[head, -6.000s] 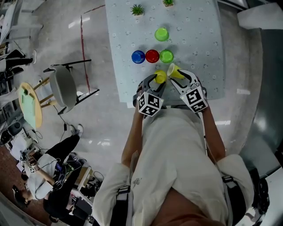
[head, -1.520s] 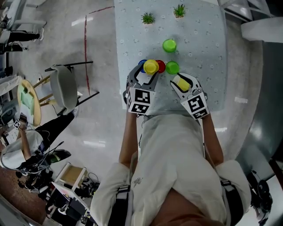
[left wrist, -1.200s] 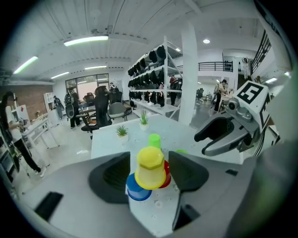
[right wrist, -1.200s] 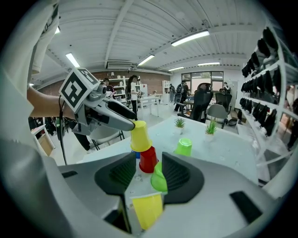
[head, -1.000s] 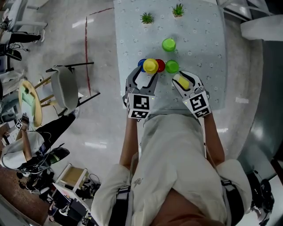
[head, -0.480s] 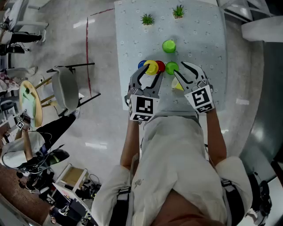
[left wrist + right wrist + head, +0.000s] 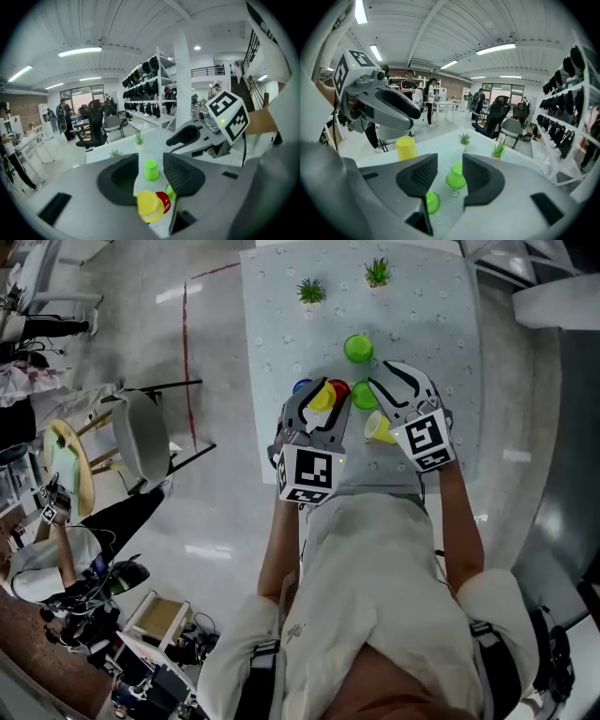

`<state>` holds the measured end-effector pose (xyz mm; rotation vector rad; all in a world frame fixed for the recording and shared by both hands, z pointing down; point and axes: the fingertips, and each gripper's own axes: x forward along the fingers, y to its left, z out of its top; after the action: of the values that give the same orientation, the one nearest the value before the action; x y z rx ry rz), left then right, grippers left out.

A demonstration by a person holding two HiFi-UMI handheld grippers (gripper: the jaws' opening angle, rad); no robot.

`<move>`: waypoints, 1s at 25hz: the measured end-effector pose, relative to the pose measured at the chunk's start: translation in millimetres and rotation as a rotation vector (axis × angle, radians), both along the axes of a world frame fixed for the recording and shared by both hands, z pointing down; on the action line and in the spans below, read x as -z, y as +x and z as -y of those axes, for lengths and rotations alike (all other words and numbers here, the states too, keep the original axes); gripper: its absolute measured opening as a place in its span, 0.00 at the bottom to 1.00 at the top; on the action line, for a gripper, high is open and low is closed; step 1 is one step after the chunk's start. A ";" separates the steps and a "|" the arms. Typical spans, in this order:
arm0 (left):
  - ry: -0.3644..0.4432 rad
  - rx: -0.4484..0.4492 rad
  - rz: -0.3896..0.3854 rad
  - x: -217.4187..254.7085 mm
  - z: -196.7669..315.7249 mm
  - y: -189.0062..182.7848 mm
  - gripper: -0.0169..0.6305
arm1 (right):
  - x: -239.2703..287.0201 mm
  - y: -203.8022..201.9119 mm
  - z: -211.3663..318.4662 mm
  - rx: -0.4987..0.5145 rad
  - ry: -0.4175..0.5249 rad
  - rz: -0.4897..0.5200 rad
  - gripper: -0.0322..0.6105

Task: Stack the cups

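On the pale table (image 7: 431,315) stands a row of upside-down cups: blue (image 7: 301,386), red (image 7: 339,387) and green (image 7: 365,396). One yellow cup (image 7: 322,395) sits on top of the blue cup. My left gripper (image 7: 319,409) is over it with its jaws closing; the yellow cup (image 7: 151,205) shows below the pads, not pressed. A second yellow cup (image 7: 380,427) lies on its side beside my right gripper (image 7: 394,382), which is open and empty. Another green cup (image 7: 357,348) stands farther back, seen through the right jaws' gap (image 7: 456,177).
Two small potted plants (image 7: 311,289) (image 7: 378,271) stand at the table's far end. A grey chair (image 7: 139,432) and a round stool (image 7: 66,460) are on the floor to the left. People sit at the lower left.
My right gripper has let go of its yellow cup, which now lies on the table, and has moved forward past it. The left jaws have narrowed above the stacked yellow cup.
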<state>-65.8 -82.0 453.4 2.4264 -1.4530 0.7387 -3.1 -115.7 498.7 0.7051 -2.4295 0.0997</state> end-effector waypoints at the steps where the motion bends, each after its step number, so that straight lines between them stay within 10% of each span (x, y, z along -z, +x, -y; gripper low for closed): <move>1: -0.004 -0.001 0.003 -0.4 2.5 0.1 0.29 | -1.7 -0.6 3.7 -0.001 -0.002 -0.003 0.30; 25: -0.104 -0.041 0.088 -29.5 41.4 5.2 0.28 | -80.3 -17.4 49.7 0.023 -0.136 -0.083 0.44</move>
<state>-60.6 -123.4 482.9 2.3790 -1.3636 0.9168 -20.5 -165.5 579.0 0.6082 -2.3258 0.2203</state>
